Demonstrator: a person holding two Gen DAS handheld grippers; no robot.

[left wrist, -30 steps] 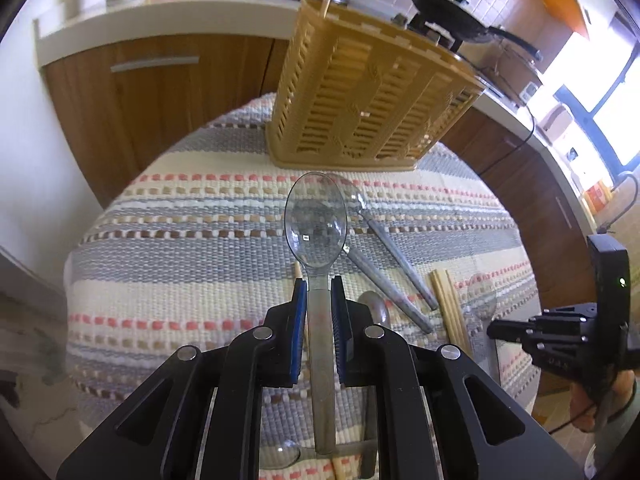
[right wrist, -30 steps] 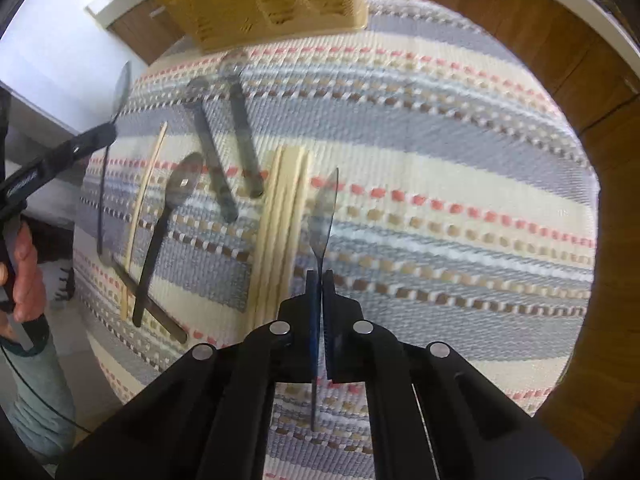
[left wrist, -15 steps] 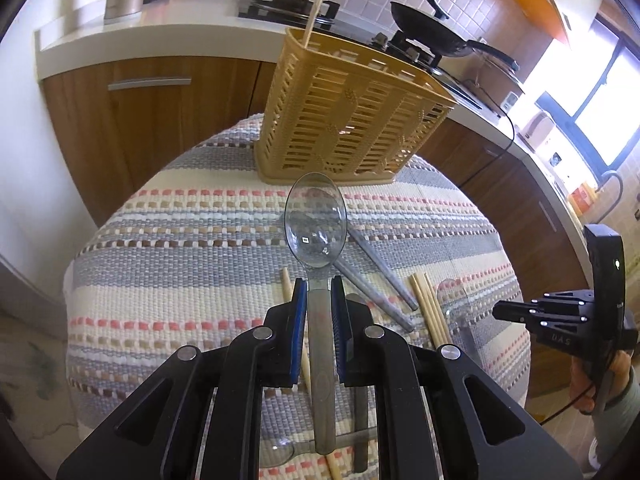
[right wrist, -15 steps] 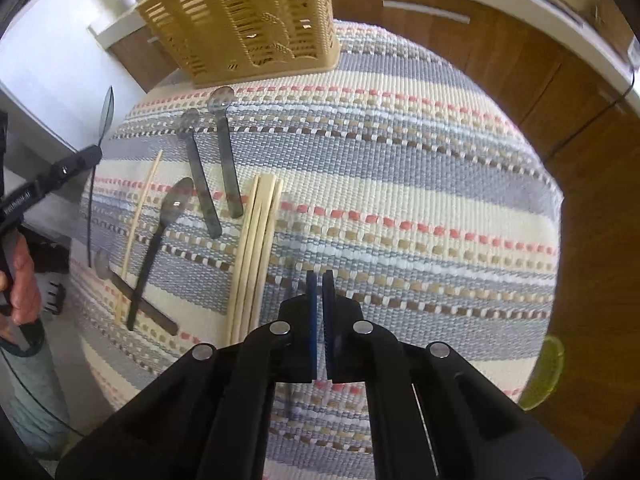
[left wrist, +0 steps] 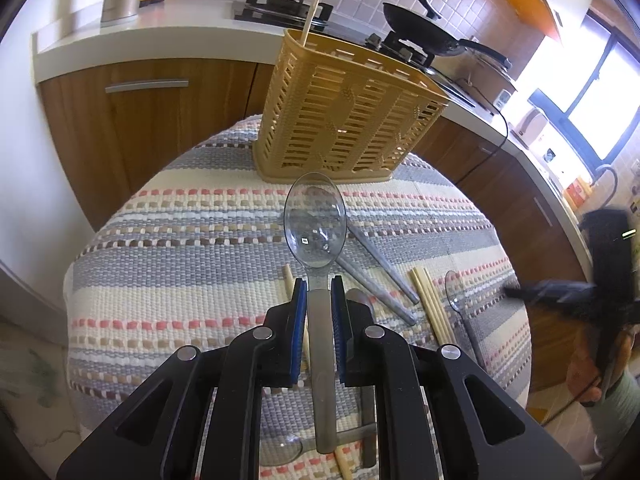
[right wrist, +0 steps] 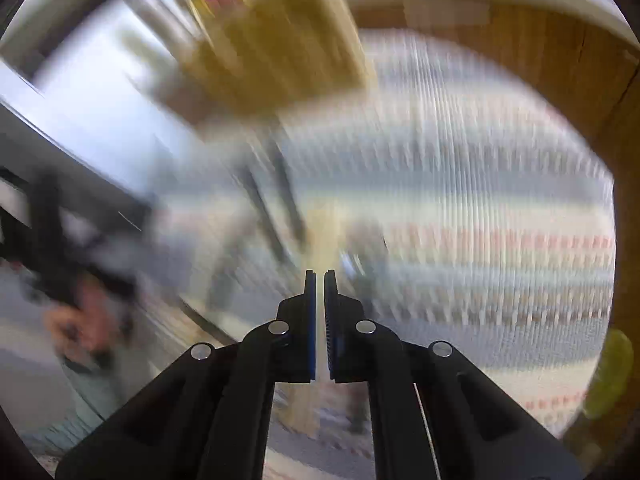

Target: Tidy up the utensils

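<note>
Hovering over the table, the left gripper (left wrist: 319, 292) is clamped on the handle of a clear spoon (left wrist: 316, 228), bowl up and pointing toward the basket (left wrist: 344, 112). That tan slatted basket stands upright at the far edge of the round table, with one chopstick (left wrist: 311, 18) poking out of its left end. The cloth (left wrist: 180, 240) covering the table is woven in grey, cream, pink and brown stripes and hangs over the rim. Loose on it lie two grey utensils (left wrist: 376, 276) side by side, a bundle of chopsticks (left wrist: 430, 304) just right of them, another clear spoon (left wrist: 454, 300) near the right edge, and more spoons and a chopstick partly hidden under the gripper.

Behind the table runs a kitchen counter (left wrist: 132, 36) with wood cabinets, a gas stove (left wrist: 280, 4), a black pan (left wrist: 424, 40), a tiled wall and bright windows at right.

The right gripper (right wrist: 320, 280) has its pads nearly together, only a thin slit between, nothing in them. Its view is badly smeared: just the striped cloth, the yellow blur of the basket and wood cabinets come through. In the left view it shows as a dark blur (left wrist: 560, 292) past the table's right edge, held by a hand (left wrist: 588, 372).
</note>
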